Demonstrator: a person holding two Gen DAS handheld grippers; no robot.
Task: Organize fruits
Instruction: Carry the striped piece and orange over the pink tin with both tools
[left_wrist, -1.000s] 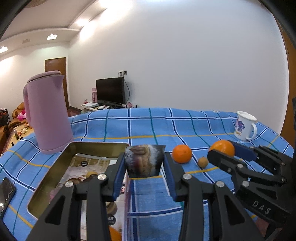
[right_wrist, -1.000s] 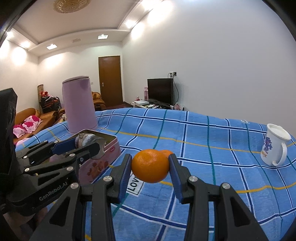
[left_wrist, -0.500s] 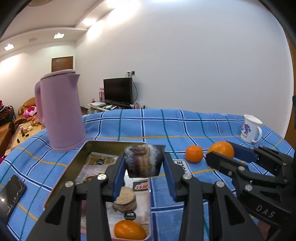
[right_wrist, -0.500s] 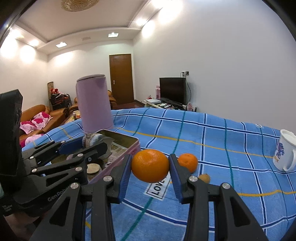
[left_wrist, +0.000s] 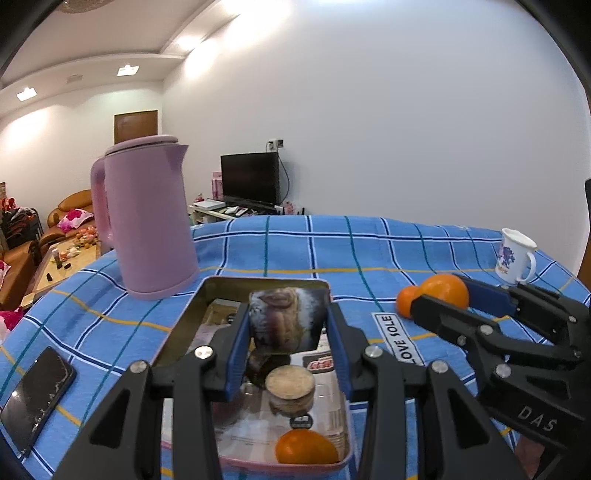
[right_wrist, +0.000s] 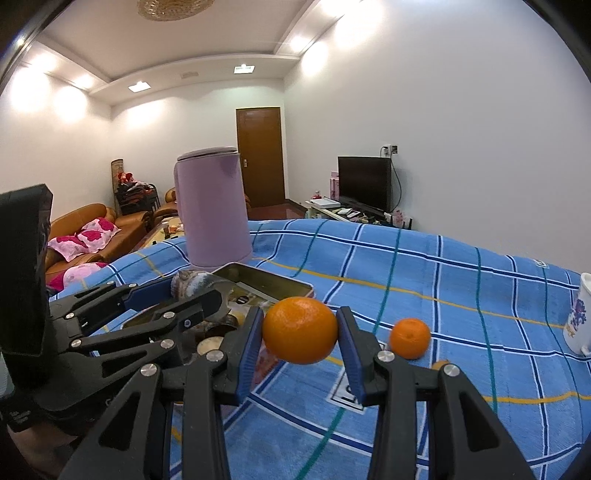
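Note:
My left gripper (left_wrist: 288, 328) is shut on a grey-brown striped shell-like object (left_wrist: 288, 319) and holds it above the open tin (left_wrist: 266, 282). The tin holds an orange (left_wrist: 306, 446), a round biscuit-coloured disc (left_wrist: 290, 384) and printed packets. My right gripper (right_wrist: 300, 336) is shut on an orange (right_wrist: 300, 330), held in the air just right of the tin (right_wrist: 266, 278). It also shows in the left wrist view (left_wrist: 443, 290). Another orange (right_wrist: 410, 338) lies on the blue checked cloth (right_wrist: 443, 280), with a small brown fruit (right_wrist: 439, 364) half hidden behind a finger.
A tall pink kettle (left_wrist: 147, 218) stands behind the tin on the left. A phone (left_wrist: 37, 398) lies at the left near the table's edge. A white flowered mug (left_wrist: 517, 254) stands at the far right. A "LOVE SOLE" label (left_wrist: 400, 339) is on the cloth.
Both grippers have pulled back and risen with their loads. More of the tin's inside shows under the left gripper. The right gripper's orange is closer to the tin.

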